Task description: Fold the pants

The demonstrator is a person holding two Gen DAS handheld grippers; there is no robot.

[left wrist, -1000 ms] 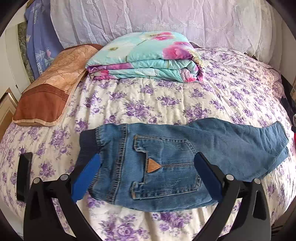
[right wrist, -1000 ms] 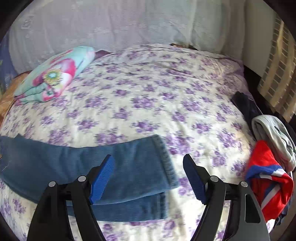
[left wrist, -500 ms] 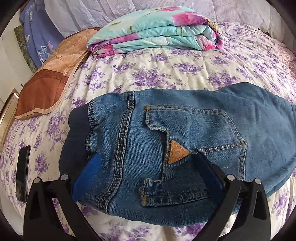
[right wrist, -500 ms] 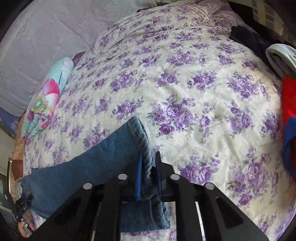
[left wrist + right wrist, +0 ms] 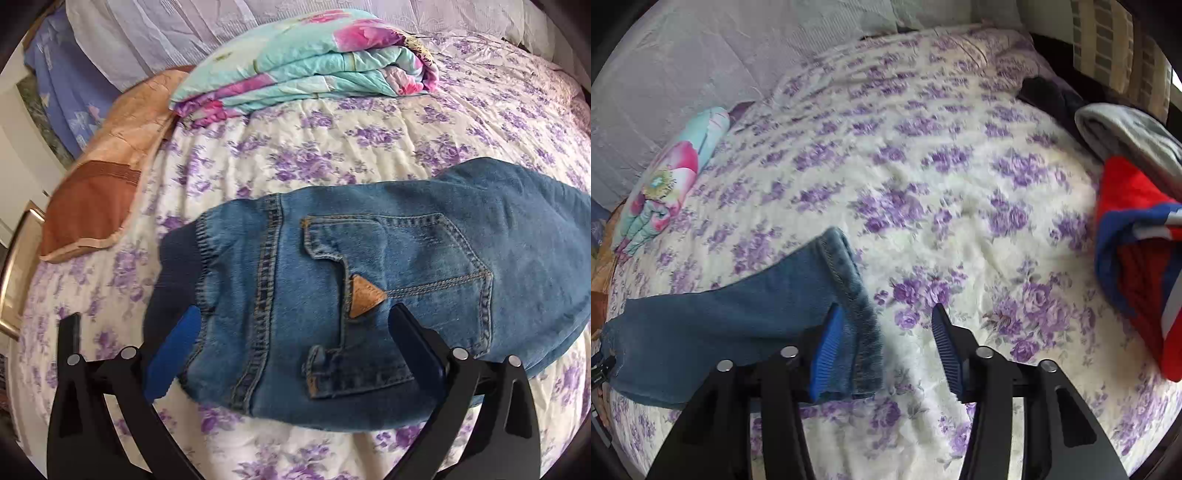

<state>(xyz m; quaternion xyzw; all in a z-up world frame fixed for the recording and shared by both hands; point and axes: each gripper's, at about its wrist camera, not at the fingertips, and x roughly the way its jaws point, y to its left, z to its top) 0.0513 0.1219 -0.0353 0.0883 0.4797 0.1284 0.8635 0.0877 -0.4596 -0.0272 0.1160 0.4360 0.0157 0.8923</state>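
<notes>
Lying flat on the bed (image 5: 369, 147), the pants (image 5: 369, 295), legs stacked one on the other, waist end to the left. Hovering over the waist and back pocket (image 5: 399, 280), the left gripper (image 5: 291, 343), fingers spread wide, gripping nothing. Hanging by the leg cuff (image 5: 849, 280), the right gripper (image 5: 882, 347), fingers apart too, cuff just touching one blue pad. Looking barely begun: still needing folding end to end.

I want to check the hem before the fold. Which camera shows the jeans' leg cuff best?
The right wrist view: the cuff lies close, between the open right gripper fingers. The left wrist view shows only the waist and back pocket; the cuff is out of frame.
</notes>
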